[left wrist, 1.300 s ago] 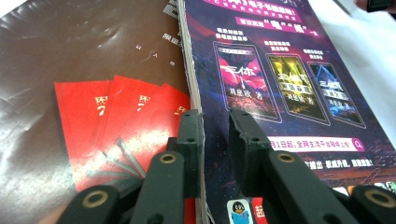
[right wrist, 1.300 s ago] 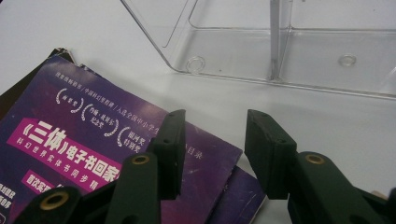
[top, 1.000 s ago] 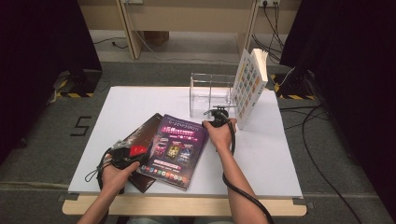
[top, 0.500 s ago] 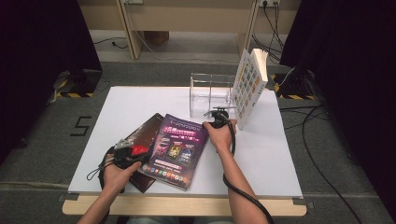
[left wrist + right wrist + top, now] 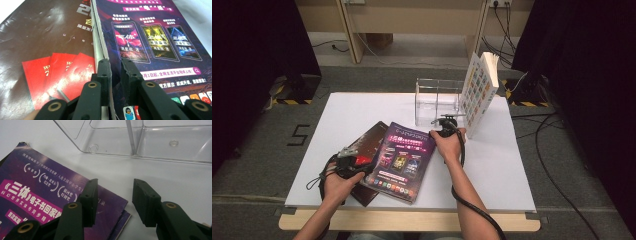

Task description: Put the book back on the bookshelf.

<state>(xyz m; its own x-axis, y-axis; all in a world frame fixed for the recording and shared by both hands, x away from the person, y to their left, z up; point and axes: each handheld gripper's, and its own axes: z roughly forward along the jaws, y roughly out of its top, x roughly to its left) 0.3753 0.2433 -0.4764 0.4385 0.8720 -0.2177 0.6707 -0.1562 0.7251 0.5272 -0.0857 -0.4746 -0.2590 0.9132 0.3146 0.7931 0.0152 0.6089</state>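
The glossy purple paperback magazine with three small book covers printed on its front (image 5: 404, 159) lies flat on the white surface (image 5: 502, 170), its left part resting over a dark brown glossy booklet with red cards pictured on it (image 5: 368, 145). The left tongs (image 5: 115, 65) are at the purple magazine's spine edge: their jaws stand narrowly apart with the fanned white page edges between them, and whether the pads already press on the pages cannot be told from the left gripper view. The right tongs (image 5: 113, 197) hover over the magazine's far right corner, jaws apart and holding nothing; they have just been opening a little further, with only the corner and bare surface beneath the gap. Just beyond the right tongs stands a clear acrylic two-compartment holder (image 5: 438, 100), both compartments without contents, and to the right of it, past the right tongs, a thick white book with a grid of coloured squares on its cover (image 5: 478, 95) stands upright, tilted against the holder's end. Judging by this, one book is already stood by the holder, while the purple magazine is only being taken up at its edge and the brown booklet under it is untouched; lifting, raising upright and slotting both seems to remain.
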